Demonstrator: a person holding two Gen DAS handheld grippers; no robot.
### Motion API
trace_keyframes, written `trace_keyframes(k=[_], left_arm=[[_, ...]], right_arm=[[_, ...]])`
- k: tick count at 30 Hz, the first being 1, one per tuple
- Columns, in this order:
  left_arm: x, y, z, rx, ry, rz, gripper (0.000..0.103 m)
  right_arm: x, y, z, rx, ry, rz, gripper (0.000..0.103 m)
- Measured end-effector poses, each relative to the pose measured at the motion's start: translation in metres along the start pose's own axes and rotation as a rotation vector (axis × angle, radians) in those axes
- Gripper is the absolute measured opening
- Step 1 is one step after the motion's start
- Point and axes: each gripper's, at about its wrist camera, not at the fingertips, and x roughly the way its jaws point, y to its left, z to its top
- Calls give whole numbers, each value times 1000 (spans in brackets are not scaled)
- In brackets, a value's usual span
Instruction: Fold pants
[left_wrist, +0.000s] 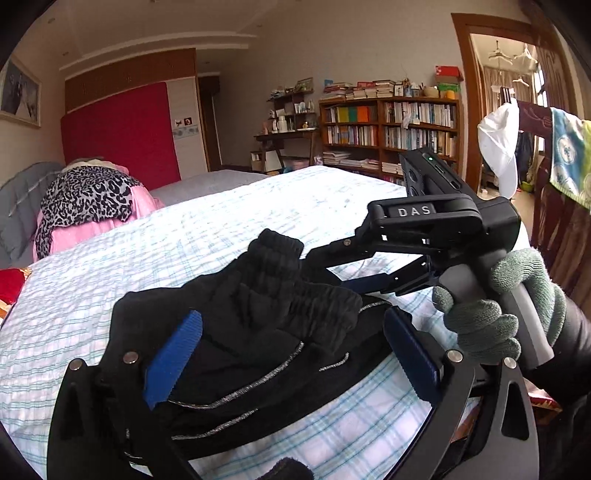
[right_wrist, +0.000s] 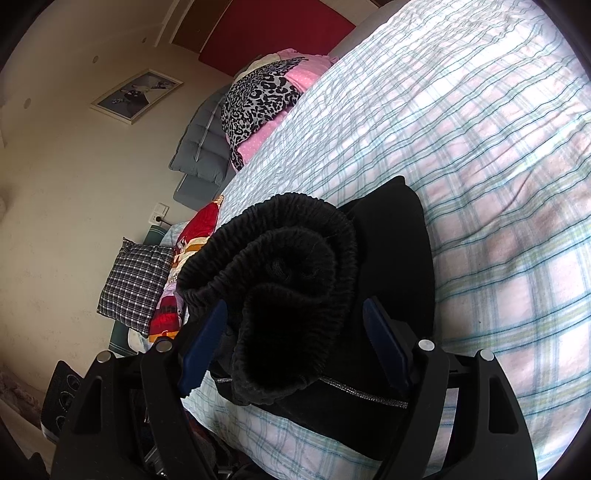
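Black pants (left_wrist: 258, 332) with thin grey piping lie folded on the plaid bed sheet (left_wrist: 221, 221). Their ribbed waistband (left_wrist: 273, 254) bunches up at the far end. My left gripper (left_wrist: 293, 358) stands wide open astride the pants, its blue pads clear of the fabric on both sides. My right gripper (left_wrist: 332, 269), held by a grey-gloved hand (left_wrist: 498, 306), reaches in from the right. In the right wrist view the bunched waistband (right_wrist: 280, 280) fills the gap of the right gripper (right_wrist: 291, 345), whose pads press on it from both sides.
A pile of leopard-print and pink clothes (left_wrist: 85, 199) sits at the head of the bed. A bookshelf (left_wrist: 388, 125) and a desk stand behind. Draped clothes hang on a chair (left_wrist: 565, 155) at the right. A checked cushion (right_wrist: 136, 284) lies beside the bed.
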Motion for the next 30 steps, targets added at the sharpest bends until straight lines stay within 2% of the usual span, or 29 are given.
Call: trace_keyframes(k=[5,10,13,19,20,21,22,25,26,28,30], left_arm=[[4,30,8,-93,13,15,95],[5,67,5,-203,42,45,65],[5,82,-1,-251,60,39,64],[1,89,-5,-244,50,46,64],[1,91,-4,-245,49,45,64],[1,92,-3,-245,45,45,64],[0,95,-2,-244,41,48,64],[-3,103,5,-247,28,54,64],[-4,105,7,-250,23,56,64],[-5,110,11,-257,14,53,64],[-2,111,16,-259,13,52,64]], right_arm=[[6,0,3,54,49,85,77],[11,5,6,66,53,80,78],[16,11,12,64,53,82,78],[32,25,19,35,65,68,76],[33,28,17,12,61,63,59],[33,33,15,-21,60,66,32],[32,37,13,-49,67,78,29],[16,51,3,-160,30,35,12],[9,53,-3,-187,19,23,2],[-2,54,-10,-197,18,32,1],[-8,48,-17,-180,20,-1,2]])
